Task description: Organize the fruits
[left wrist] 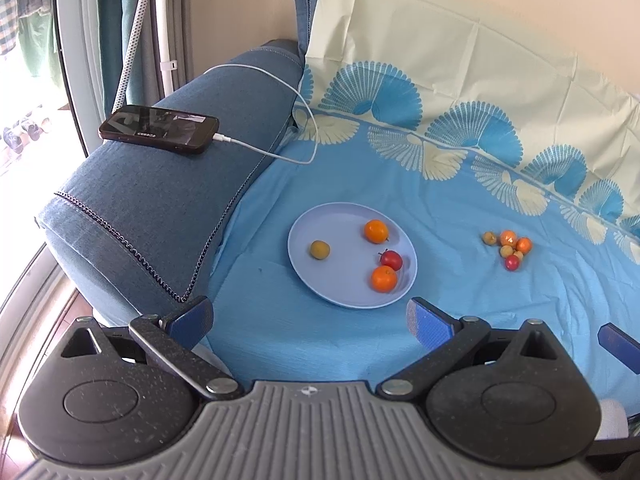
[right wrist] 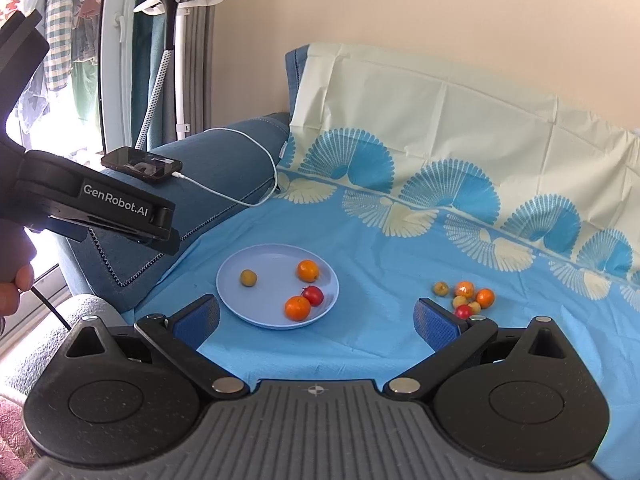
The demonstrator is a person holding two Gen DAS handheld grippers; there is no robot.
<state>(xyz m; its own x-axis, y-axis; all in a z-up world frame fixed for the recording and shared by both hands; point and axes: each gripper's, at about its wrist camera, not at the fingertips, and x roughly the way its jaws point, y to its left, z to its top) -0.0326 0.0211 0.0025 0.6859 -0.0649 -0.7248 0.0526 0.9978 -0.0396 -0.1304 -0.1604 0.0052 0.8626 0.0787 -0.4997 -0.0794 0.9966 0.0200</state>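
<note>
Both spread wide, empty: left gripper [left wrist: 308, 320], right gripper [right wrist: 318, 318]. Pale blue round plate [left wrist: 320, 280] near-centre on blue patterned sheet [left wrist: 360, 168], four fruits in. Loose pile of small fruits [right wrist: 464, 294] far right. Probably best to pinch one edge fruit gently to avoid rolling.

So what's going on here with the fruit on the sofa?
A person is sorting small fruits onto a light blue plate on a cloth-covered sofa. Four fruits are on the plate: two oranges, a red fruit and a yellow-green fruit. A small pile of loose fruits lies on the cloth to the right of it. The left gripper and right gripper are both open, holding nothing, above the cloth short of the plate. A phone charges on the armrest.
</note>
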